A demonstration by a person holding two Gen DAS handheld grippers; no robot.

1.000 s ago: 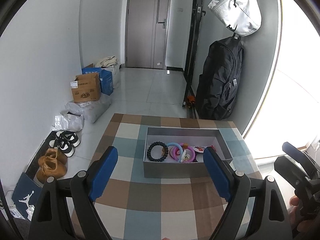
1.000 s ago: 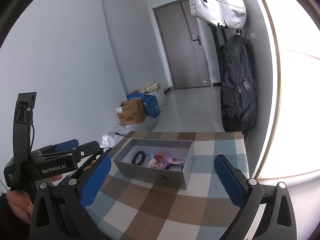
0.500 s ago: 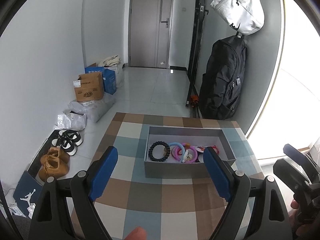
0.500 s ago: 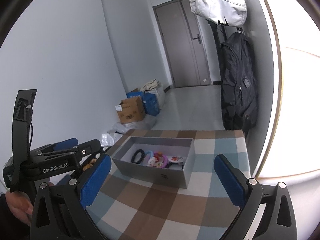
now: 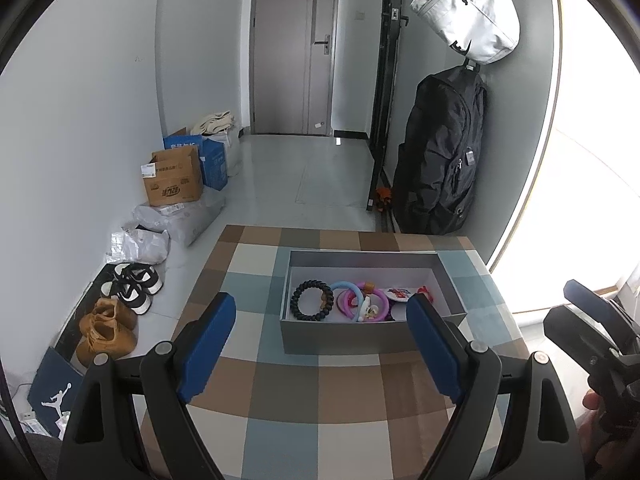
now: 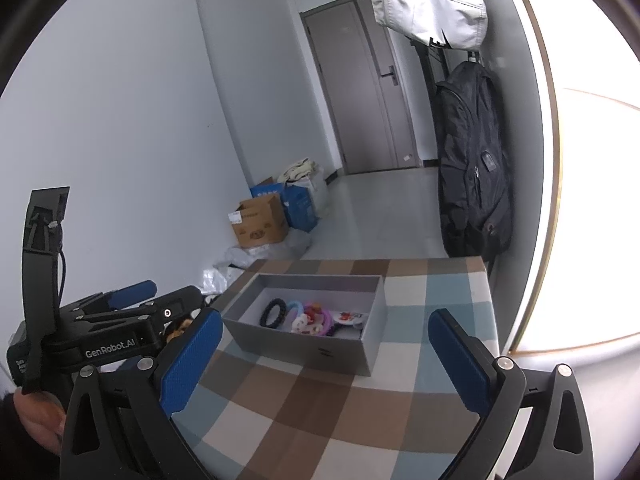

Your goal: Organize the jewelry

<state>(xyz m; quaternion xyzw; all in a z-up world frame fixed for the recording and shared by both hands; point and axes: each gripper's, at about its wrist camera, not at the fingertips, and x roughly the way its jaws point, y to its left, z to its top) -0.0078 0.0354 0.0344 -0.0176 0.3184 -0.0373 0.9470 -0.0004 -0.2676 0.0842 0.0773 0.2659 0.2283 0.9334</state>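
Flanking table (image 5: 352, 392): shoes (image 5: 108, 330), cardboard box (image 5: 172, 178)

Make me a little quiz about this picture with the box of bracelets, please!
1. True or false: the grey box sits on the checked tablecloth.
2. Which piece lies at the left end inside the box? A) black beaded bracelet B) gold watch C) green necklace
3. Fill in: the left gripper and the right gripper are both ____, holding nothing.

Key: 1 true; 2 A; 3 open
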